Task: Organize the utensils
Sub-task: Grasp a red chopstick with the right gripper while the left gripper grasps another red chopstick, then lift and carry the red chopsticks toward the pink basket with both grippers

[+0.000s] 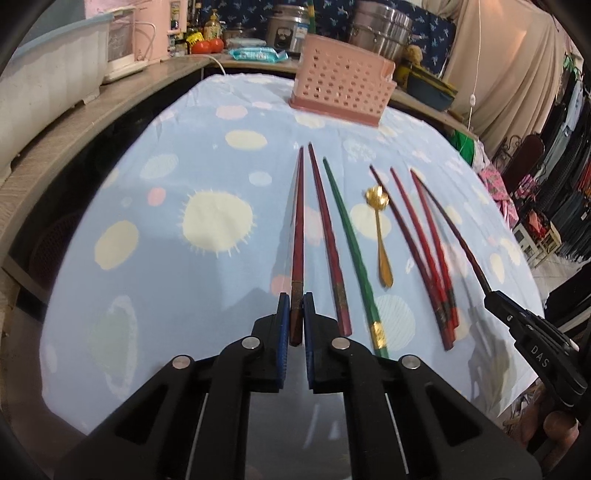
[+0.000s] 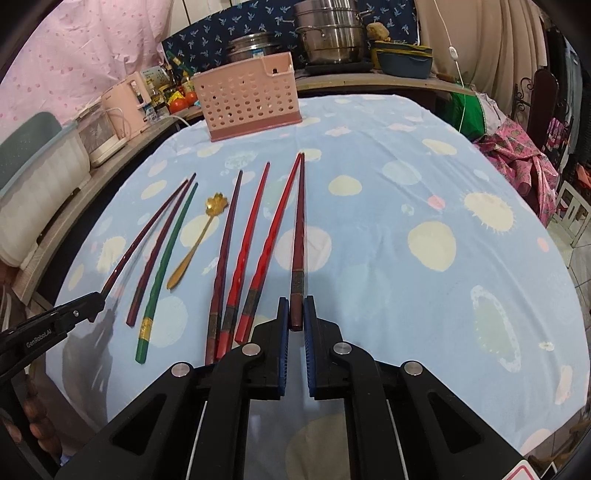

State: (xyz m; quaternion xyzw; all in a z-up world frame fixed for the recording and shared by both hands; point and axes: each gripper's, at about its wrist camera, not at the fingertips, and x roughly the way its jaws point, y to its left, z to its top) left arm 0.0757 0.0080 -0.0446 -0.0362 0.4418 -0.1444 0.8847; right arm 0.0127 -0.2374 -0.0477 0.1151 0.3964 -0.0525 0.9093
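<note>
Several chopsticks and a gold spoon (image 1: 380, 229) lie in a row on the blue spotted tablecloth (image 1: 166, 288). My left gripper (image 1: 295, 301) is shut on the handle end of the leftmost dark red chopstick (image 1: 298, 221). My right gripper (image 2: 295, 304) is shut on the handle end of the rightmost dark red chopstick (image 2: 299, 229); it also shows in the left wrist view (image 1: 495, 299). A green chopstick (image 1: 351, 251) lies between. A pink perforated utensil holder (image 1: 343, 86) stands empty-looking at the far edge, also seen in the right wrist view (image 2: 249, 98).
A counter (image 1: 110, 107) with a white bin, pink appliances, bottles, steel pots (image 2: 328, 35) and a blue dish surrounds the far side. Pink cloth (image 2: 517, 155) and a chair stand at the right. The tablecloth's right half (image 2: 443, 240) holds nothing.
</note>
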